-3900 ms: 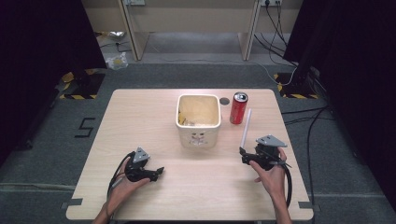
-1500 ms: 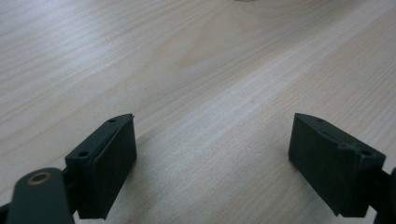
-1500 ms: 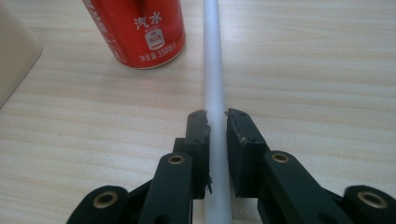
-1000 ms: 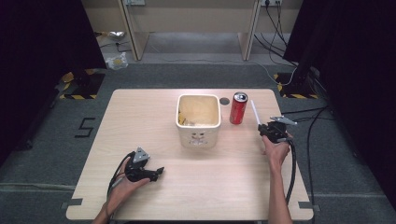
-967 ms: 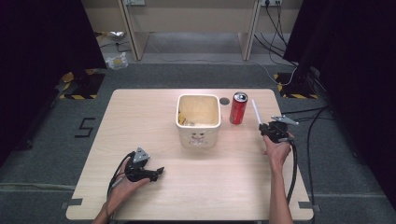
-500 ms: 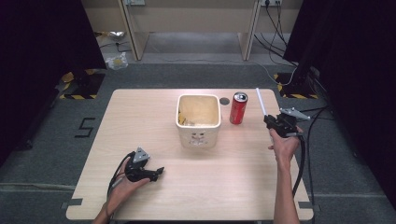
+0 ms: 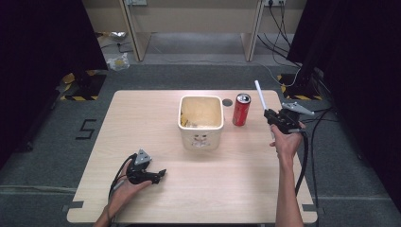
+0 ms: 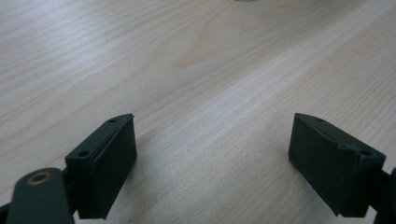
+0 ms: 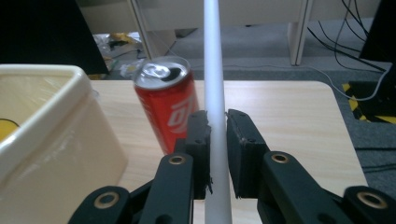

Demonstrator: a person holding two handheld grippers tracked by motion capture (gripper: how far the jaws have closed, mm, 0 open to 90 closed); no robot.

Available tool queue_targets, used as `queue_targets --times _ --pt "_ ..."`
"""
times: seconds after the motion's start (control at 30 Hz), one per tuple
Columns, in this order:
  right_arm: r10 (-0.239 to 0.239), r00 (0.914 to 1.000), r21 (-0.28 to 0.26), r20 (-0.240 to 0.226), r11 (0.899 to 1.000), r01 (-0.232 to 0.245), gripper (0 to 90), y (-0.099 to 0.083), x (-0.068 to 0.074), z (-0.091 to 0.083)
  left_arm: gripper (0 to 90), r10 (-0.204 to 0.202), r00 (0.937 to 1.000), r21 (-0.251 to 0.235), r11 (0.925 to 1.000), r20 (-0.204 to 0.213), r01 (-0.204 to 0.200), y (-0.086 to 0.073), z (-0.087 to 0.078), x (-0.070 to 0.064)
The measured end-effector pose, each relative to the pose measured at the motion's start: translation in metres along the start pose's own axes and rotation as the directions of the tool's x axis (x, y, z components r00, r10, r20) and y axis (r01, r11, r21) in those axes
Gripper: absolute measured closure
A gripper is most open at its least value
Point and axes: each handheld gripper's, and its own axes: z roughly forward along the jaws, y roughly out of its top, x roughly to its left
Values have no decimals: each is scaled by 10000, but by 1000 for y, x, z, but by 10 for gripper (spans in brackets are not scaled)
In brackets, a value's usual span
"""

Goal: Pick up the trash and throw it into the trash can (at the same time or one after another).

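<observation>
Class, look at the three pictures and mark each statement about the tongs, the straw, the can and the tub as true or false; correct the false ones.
1. The right tongs are shut on a white straw. True.
2. The red can lies on its side. False: it stands upright, its opened top facing up.
3. The left tongs are open with bare wood of the table between the jaws. True.
4. The straw is already in the can. False: it is held in the air to the right of the can in the high view.
5. The cream tub stands to the right of the can. False: it stands to its left.
</observation>
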Motion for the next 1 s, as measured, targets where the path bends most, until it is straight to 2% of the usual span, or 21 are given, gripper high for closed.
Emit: queue_targets --times 0.27,0.5,0.87,1.0 --pt "-331 9978 -236 -569 9992 318 794 17 25 3 144 14 10000 19 10000 0 -14 0 0 0" --pt "-590 9918 -356 -1131 9978 553 794 29 50 11 144 27 10000 26 10000 -4 -27 0 0 0" --pt "-1125 9719 -408 -2069 9935 1064 794 44 95 26 144 21 10000 23 10000 4 -21 0 0 0" --pt "-1307 9616 -409 -2413 9914 1245 794 49 111 32 144 -4 10000 1 10000 -2 4 0 0 0"
